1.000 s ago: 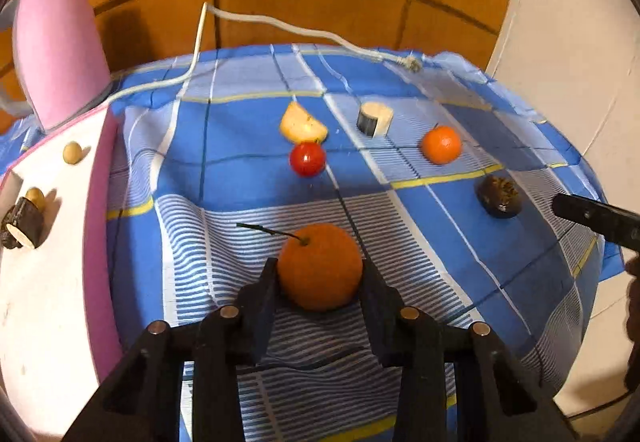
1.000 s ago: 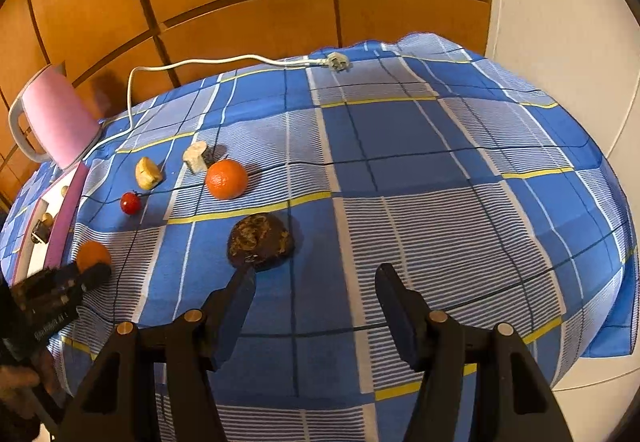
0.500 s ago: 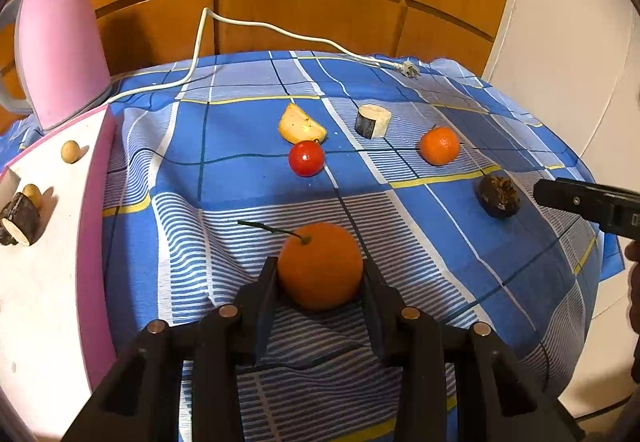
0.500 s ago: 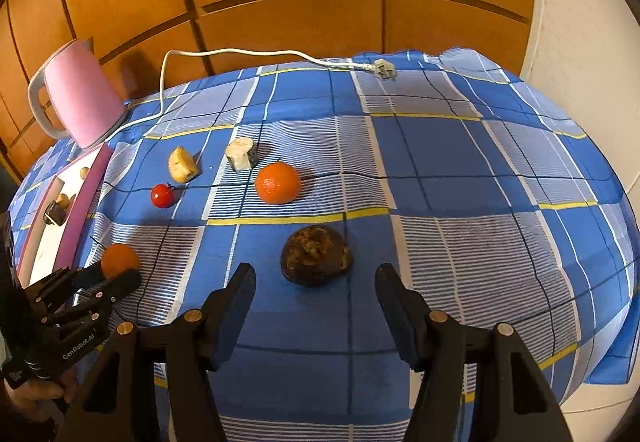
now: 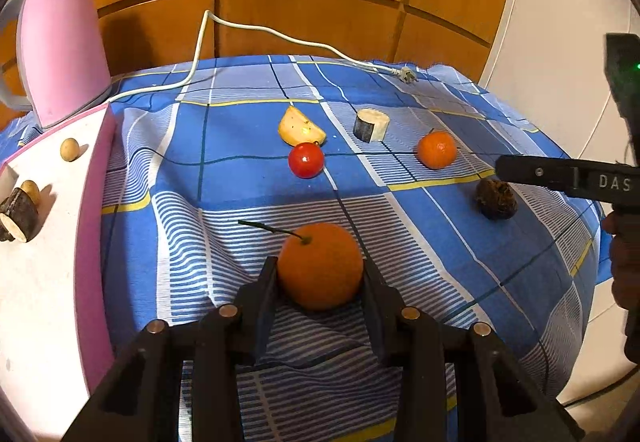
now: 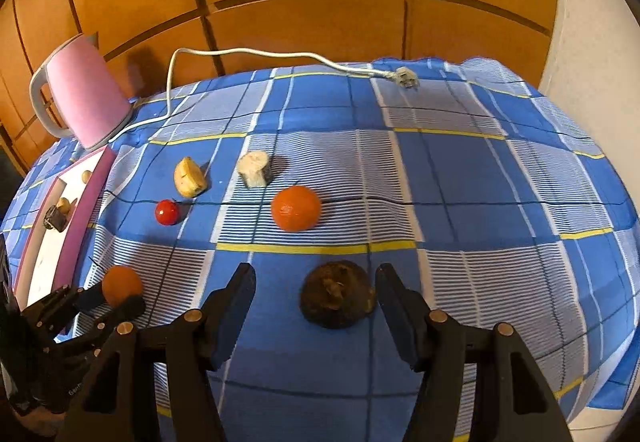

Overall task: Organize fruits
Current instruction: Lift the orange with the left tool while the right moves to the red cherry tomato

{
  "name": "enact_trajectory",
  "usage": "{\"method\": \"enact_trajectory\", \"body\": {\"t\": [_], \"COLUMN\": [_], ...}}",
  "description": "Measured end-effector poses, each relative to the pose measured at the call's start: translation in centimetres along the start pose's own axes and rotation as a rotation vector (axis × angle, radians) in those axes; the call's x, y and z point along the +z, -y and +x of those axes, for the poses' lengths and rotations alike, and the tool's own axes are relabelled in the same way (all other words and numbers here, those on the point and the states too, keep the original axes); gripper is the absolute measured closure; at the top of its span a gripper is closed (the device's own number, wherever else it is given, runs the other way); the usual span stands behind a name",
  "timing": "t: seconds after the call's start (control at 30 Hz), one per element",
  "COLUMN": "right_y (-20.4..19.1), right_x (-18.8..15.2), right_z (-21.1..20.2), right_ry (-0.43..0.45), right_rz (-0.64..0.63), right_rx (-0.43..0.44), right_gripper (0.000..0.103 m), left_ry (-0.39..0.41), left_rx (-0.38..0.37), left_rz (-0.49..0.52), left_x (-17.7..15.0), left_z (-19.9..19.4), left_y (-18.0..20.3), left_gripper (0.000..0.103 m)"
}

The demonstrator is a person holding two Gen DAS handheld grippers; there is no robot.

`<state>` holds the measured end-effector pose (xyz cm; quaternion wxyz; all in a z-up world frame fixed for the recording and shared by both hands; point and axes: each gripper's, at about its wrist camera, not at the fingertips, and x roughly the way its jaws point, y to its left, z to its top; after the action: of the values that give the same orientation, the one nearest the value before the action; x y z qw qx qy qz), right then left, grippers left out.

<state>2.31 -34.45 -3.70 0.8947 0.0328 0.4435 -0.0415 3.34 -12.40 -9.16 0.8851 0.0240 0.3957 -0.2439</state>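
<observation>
Near the bench's front edge the left claw point(image 5: 320, 274) is clamped on one stemmed orange point(image 5: 320, 266). The right claw point(image 6: 314, 294) stands open around one dark brown fruit point(image 6: 338, 294), with a gap on the left side. Farther in lie one tangerine point(image 6: 296, 208), one red tomato point(image 6: 167, 212), one yellow wedge point(image 6: 189, 178) and one cut stub point(image 6: 254, 168). At the left edge a white tray point(image 5: 44, 262) carries one cut stub and two small tan balls. At the far left corner stands one pink kettle point(image 6: 86, 92).

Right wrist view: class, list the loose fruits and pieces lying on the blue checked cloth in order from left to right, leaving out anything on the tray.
orange in the left gripper → red tomato → yellow wedge → pale cut chunk → small orange → dark brown fruit
</observation>
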Motion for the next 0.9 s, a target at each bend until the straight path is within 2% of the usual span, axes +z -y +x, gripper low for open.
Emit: {"method": "enact_trajectory", "body": {"t": [0.17,0.3,0.4,0.63,0.7,0.9], "right_y": [-1.7,-3.1,-4.3,-5.8,-6.0,-6.7], "right_x": [0.6,1.3,1.8,1.4,1.3,1.8], "right_z": [0.8,2.0,3.3,5.7,6.0,7.3], "right_ry": [-0.008,-0.030,-0.052,-0.112,-0.119,-0.140], "right_rz": [-0.056,-0.091,-0.115,-0.145,-0.153,-0.148], "right_rx": [0.062,0.123,0.154,0.172,0.164,0.183], "right_gripper": [0.040,0.053,0.053,0.059,0.062,0.062], "left_ry": [0.000,-0.005,-0.009,-0.034,-0.027,-0.006], "left_rx": [-0.008,-0.015,-0.019,-0.016,-0.019,-0.032], "left_rz": [0.005,0.002,0.002,-0.003,0.001,-0.029], "left_x": [0.1,0.2,0.3,0.5,0.5,1.0], "left_z": [-0.1,-0.2,-0.1,-0.6,-1.1,-3.3], "left_y": [0.0,-0.2,-0.3,-0.3,-0.2,-0.3], "left_gripper": [0.064,0.064,0.064,0.064,0.064,0.064]}}
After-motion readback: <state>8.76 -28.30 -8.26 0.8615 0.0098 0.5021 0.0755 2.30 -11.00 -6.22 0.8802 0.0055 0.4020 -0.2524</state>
